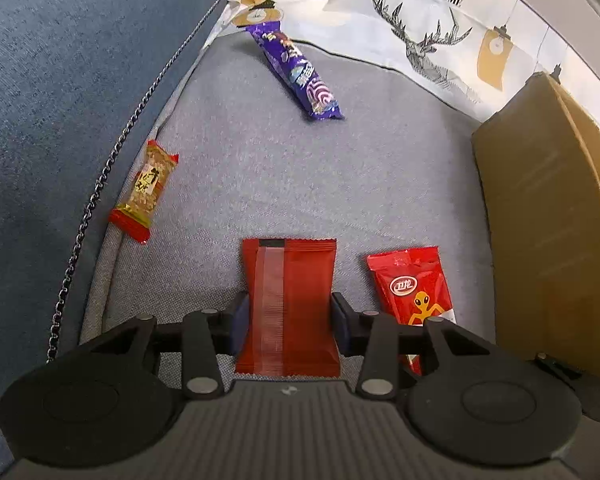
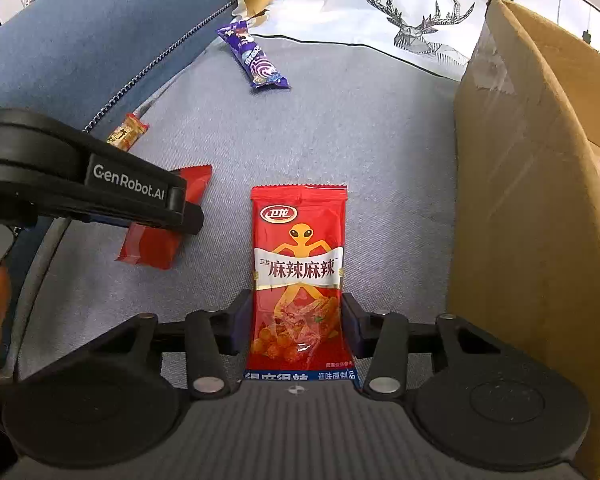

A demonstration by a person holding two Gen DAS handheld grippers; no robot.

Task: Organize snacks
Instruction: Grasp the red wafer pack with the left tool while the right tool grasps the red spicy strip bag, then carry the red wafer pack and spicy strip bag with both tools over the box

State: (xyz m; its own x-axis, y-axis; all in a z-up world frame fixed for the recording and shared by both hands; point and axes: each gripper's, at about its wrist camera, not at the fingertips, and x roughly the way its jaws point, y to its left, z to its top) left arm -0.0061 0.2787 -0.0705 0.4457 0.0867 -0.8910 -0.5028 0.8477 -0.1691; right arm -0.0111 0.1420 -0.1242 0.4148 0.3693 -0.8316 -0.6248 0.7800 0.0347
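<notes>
My left gripper has its jaws against both sides of a dark red snack packet lying on the grey sofa seat; the packet also shows in the right wrist view, under the left gripper's body. My right gripper has its jaws against both sides of a bright red spicy-snack packet with an orange alien, which also shows in the left wrist view. A purple snack bar lies far ahead. A small gold and red packet lies left by the seat edge.
An open cardboard box stands on the right. A white cushion with a deer print leans at the back. The blue sofa arm with a metal chain runs along the left.
</notes>
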